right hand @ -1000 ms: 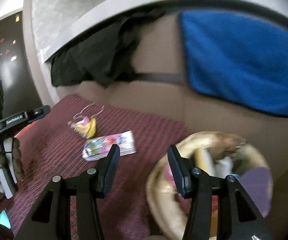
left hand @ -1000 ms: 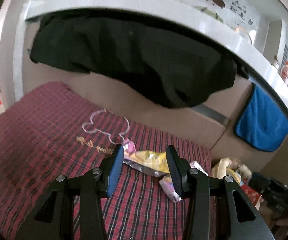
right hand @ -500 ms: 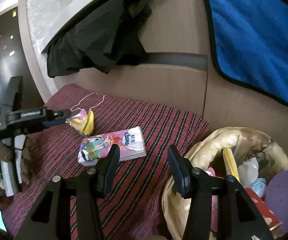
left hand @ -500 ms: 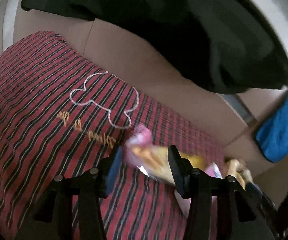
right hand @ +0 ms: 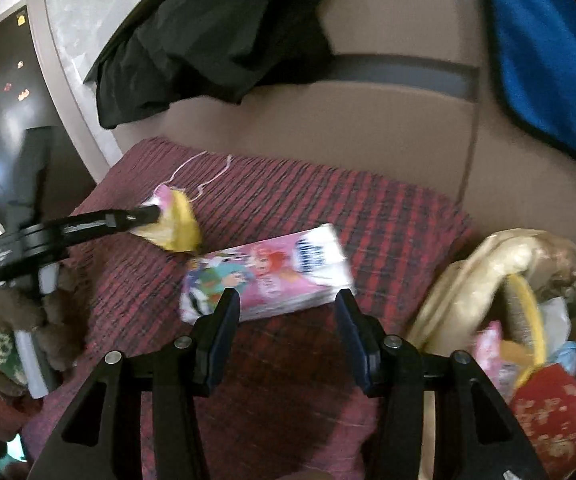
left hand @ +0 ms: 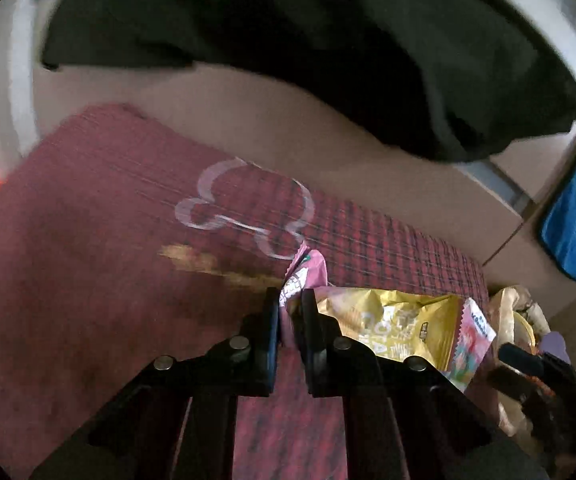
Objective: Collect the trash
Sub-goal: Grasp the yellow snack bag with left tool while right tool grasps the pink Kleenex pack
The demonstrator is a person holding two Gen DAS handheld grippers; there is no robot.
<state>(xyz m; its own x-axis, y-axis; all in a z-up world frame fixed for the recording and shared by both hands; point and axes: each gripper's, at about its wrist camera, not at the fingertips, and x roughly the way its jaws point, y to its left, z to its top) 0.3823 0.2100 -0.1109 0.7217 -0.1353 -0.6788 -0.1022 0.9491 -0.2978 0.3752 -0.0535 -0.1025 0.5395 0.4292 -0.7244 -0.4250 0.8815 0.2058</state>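
Left claw [left hand: 289, 312] pressed nearly together, jaws just closed, pinching the pink end of a yellow snack wrapper [left hand: 391, 328] on the red plaid cushion [left hand: 88, 260]. Wrapper's long axis running from the pinched end toward the cushion's right edge — toward the trash bag [right hand: 487, 280].

Right claw [right hand: 288, 320] spread, holding nothing, poised just short of the pink cartoon tissue pack [right hand: 264, 276]. Pack flat on the cushion near its right edge, long axis crosswise to the claw, both ends reaching past the gap between the fingers. Pack directly ahead of the right claw and closer to it than to the left; a straight advance likely to straddle the middle of the pack.

Trash bag off the cushion's right edge, mouth open — already holding a red printed packet [right hand: 555, 416], a yellow strip and assorted pale wrappers; exact contents hard to tell through blur.
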